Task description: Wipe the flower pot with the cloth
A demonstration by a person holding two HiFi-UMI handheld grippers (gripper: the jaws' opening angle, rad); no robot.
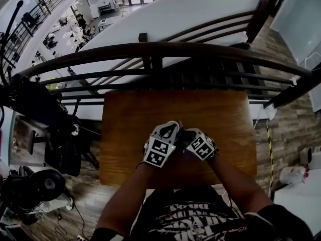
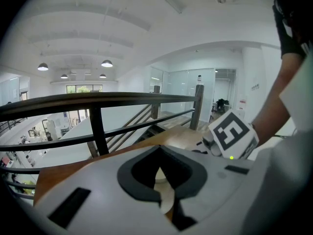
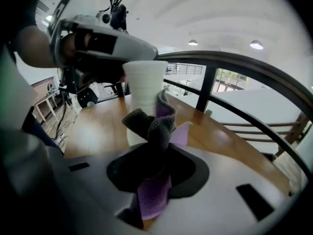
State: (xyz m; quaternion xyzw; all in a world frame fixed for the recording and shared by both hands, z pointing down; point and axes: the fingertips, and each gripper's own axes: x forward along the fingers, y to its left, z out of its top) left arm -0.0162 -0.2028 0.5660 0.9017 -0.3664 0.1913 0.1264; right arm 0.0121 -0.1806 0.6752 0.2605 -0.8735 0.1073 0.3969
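Note:
In the right gripper view a white flower pot (image 3: 143, 89) stands upright over the wooden table (image 3: 98, 126). My left gripper (image 3: 98, 40) reaches in from the upper left and grips the pot at its rim. In the left gripper view a cream sliver of the pot's wall (image 2: 164, 192) shows between that gripper's dark pads. My right gripper (image 3: 154, 180) is shut on a purple and grey cloth (image 3: 155, 126), whose bunched end touches the pot's side. In the head view both grippers, left (image 1: 171, 130) and right (image 1: 188, 139), meet over the table's front middle; the pot is hidden between them.
A black metal railing (image 1: 150, 49) runs just past the table's far edge (image 1: 175, 93), with a stairwell and a lower floor beyond. Dark equipment and cables (image 1: 45, 114) crowd the left side. The right gripper's marker cube (image 2: 230, 133) sits close beside the left gripper.

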